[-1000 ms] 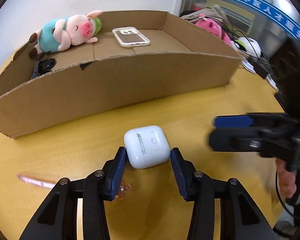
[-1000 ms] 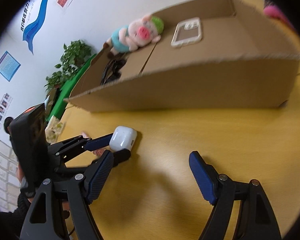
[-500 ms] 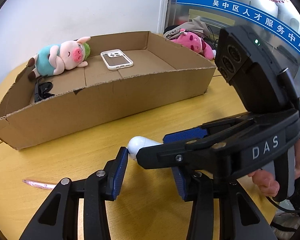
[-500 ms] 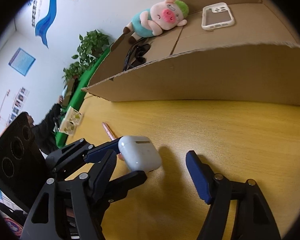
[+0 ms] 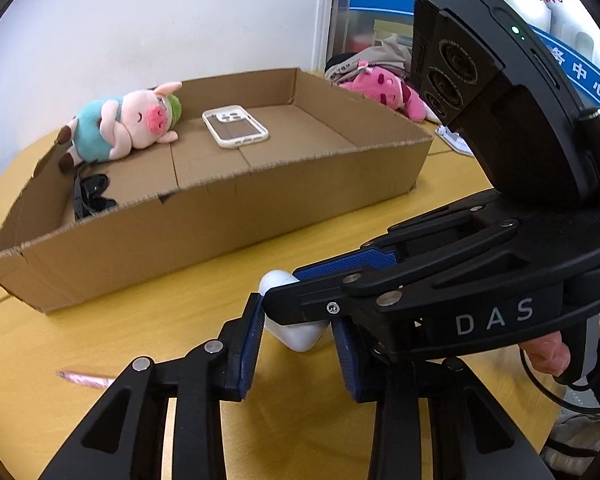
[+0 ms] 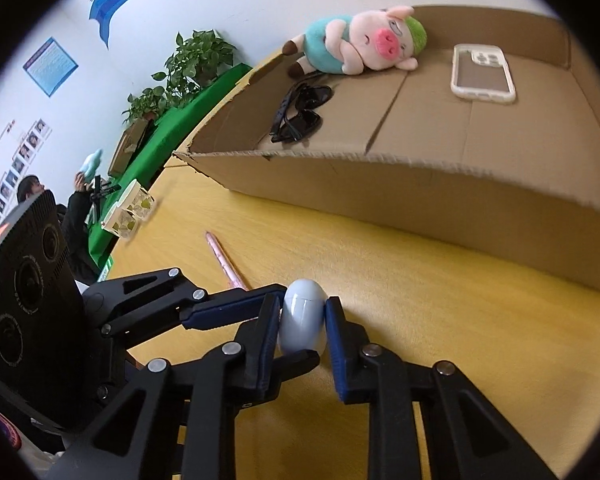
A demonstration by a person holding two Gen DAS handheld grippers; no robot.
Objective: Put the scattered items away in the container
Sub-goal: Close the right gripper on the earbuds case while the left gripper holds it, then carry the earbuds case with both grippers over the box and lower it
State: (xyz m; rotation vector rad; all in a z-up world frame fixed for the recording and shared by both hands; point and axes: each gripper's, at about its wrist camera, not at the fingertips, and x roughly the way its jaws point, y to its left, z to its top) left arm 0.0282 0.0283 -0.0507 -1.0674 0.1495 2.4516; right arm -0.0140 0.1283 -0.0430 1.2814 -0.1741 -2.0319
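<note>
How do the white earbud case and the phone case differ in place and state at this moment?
The earbud case is outside the cardboard box, over the table between gripper pads; the phone case lies inside the box. The earbud case is small and rounded; the phone case is flat and rectangular. The earbud case is clamped by the right gripper; nothing touches the phone case. Both are whitish.

In the cardboard box (image 5: 220, 220) on the worktop (image 5: 100, 340) lie a plush pig (image 5: 124, 128), sunglasses (image 5: 90, 196) before it, and a phone (image 5: 236, 126) to its right; a pen (image 6: 224, 260) lies before the box.
</note>
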